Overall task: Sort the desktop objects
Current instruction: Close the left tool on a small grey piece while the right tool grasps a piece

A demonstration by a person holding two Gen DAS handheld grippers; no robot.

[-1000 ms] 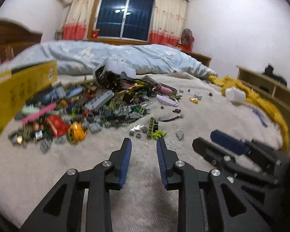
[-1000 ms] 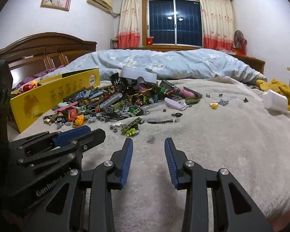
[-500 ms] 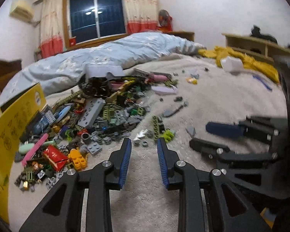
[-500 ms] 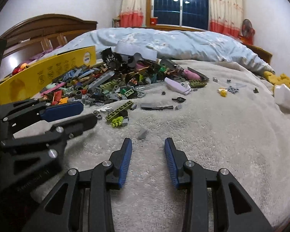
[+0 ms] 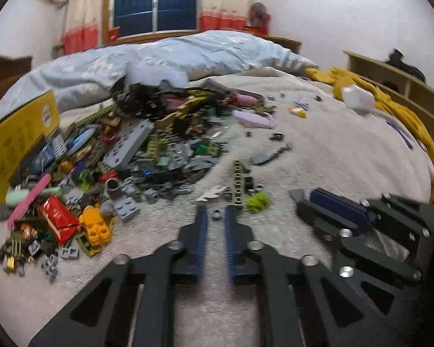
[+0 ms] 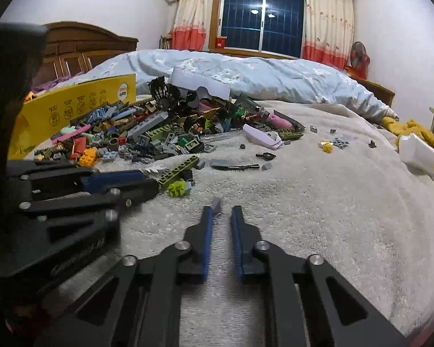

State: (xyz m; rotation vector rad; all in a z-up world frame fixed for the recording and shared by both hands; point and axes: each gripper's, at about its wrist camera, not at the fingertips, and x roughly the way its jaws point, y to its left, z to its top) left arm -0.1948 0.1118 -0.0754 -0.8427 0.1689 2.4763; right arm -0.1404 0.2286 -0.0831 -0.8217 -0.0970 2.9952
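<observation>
The left hand-held gripper (image 5: 216, 213), its blue pads nearly closed and gripping nothing, points at a small grey ring-shaped toy piece (image 5: 216, 214) lying on the cream fleece bed blanket (image 5: 332, 156) right at its fingertips, at the near edge of the heap of mixed plastic building bricks (image 5: 147, 156). The right hand-held gripper (image 6: 219, 212), likewise almost closed and empty, has a small grey wedge brick (image 6: 216, 203) just beyond its left fingertip. Judging by this, each piece falls to its own hand.

A pale blue quilt (image 6: 246, 75) lies bunched along the bed's far edge, below a dark window (image 6: 260, 17) with curtains (image 6: 327, 20).
</observation>
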